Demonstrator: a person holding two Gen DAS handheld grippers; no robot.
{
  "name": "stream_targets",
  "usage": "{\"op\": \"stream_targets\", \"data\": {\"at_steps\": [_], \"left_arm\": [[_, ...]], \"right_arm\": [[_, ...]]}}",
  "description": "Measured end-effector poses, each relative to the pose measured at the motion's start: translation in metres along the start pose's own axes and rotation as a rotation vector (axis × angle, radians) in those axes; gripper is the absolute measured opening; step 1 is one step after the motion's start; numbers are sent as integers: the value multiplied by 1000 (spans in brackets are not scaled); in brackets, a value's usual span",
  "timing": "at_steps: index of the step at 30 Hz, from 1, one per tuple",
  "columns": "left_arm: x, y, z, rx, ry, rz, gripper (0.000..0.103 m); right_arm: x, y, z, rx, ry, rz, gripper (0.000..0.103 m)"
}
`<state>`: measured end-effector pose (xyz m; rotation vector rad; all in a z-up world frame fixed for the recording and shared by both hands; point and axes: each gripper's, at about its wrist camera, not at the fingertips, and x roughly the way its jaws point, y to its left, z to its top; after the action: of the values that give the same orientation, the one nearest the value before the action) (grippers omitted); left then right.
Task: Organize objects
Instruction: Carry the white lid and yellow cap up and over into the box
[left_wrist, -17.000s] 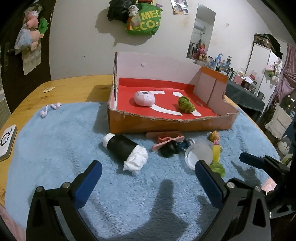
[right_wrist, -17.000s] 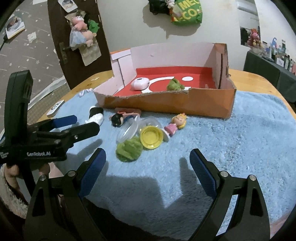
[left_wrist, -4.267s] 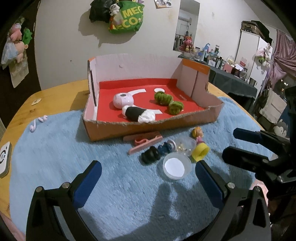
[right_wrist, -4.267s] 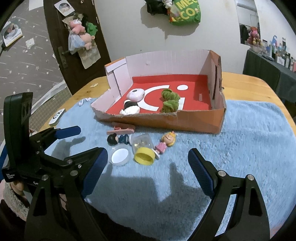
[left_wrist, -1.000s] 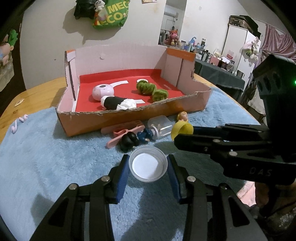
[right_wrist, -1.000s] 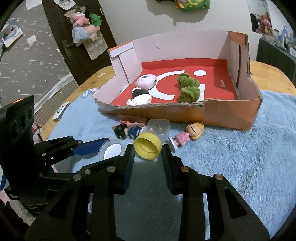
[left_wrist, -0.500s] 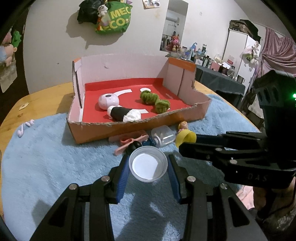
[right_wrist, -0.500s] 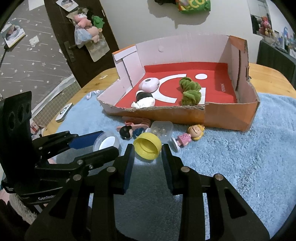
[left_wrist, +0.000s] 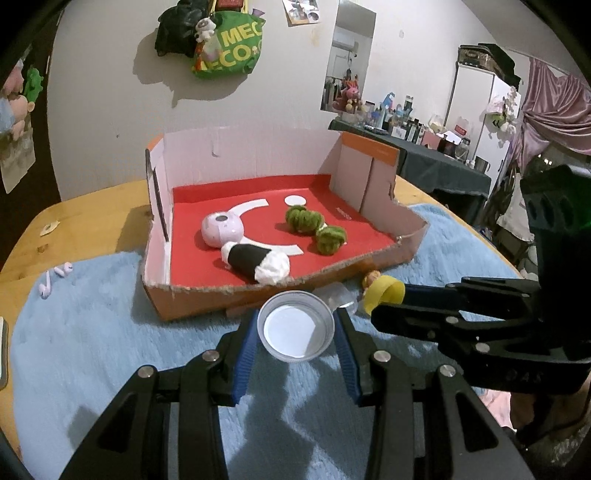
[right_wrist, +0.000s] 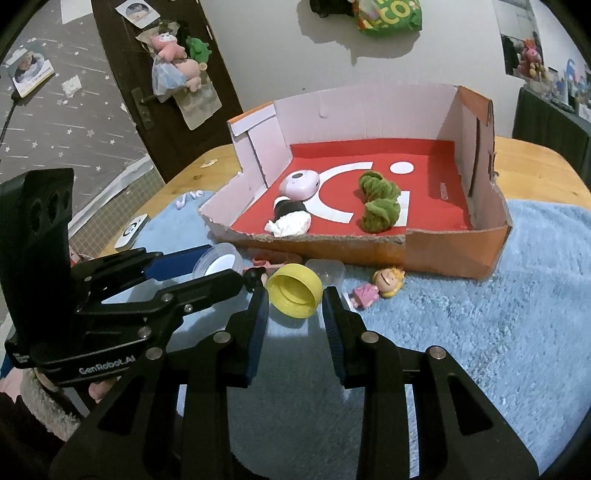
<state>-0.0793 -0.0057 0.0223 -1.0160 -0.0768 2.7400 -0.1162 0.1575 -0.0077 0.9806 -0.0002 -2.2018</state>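
Observation:
My left gripper (left_wrist: 296, 325) is shut on a clear round lid with a white inside (left_wrist: 295, 331), held above the blue mat in front of the cardboard box (left_wrist: 258, 295). My right gripper (right_wrist: 294, 295) is shut on a yellow cap (right_wrist: 294, 285), just right of the left one. In the left wrist view the yellow cap (left_wrist: 384, 291) shows at the right gripper's tip. The red-floored box (right_wrist: 436, 254) holds a pink round toy (right_wrist: 299, 183), a black-and-white roll (right_wrist: 290, 218) and two green balls (right_wrist: 380, 201).
On the fluffy blue mat (right_wrist: 498, 332) before the box lie a clear small jar (right_wrist: 327, 269), a blonde doll (right_wrist: 380, 284), a dark-haired doll (right_wrist: 255, 275) and a pink clip. White earbuds (left_wrist: 55, 277) and a small device (right_wrist: 131, 230) lie at the left on the wooden table.
The left gripper has risen with the clear lid, which now covers the dolls and clip before the box. The right gripper keeps the yellow cap almost still.

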Motion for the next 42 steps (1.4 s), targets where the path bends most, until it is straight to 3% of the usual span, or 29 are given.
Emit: {"op": "stream_targets", "data": {"at_steps": [42], "left_arm": [[27,9,49,10,-15,-17,42]], "right_arm": [[5,-20,45,-30,-35,-33,29]]}}
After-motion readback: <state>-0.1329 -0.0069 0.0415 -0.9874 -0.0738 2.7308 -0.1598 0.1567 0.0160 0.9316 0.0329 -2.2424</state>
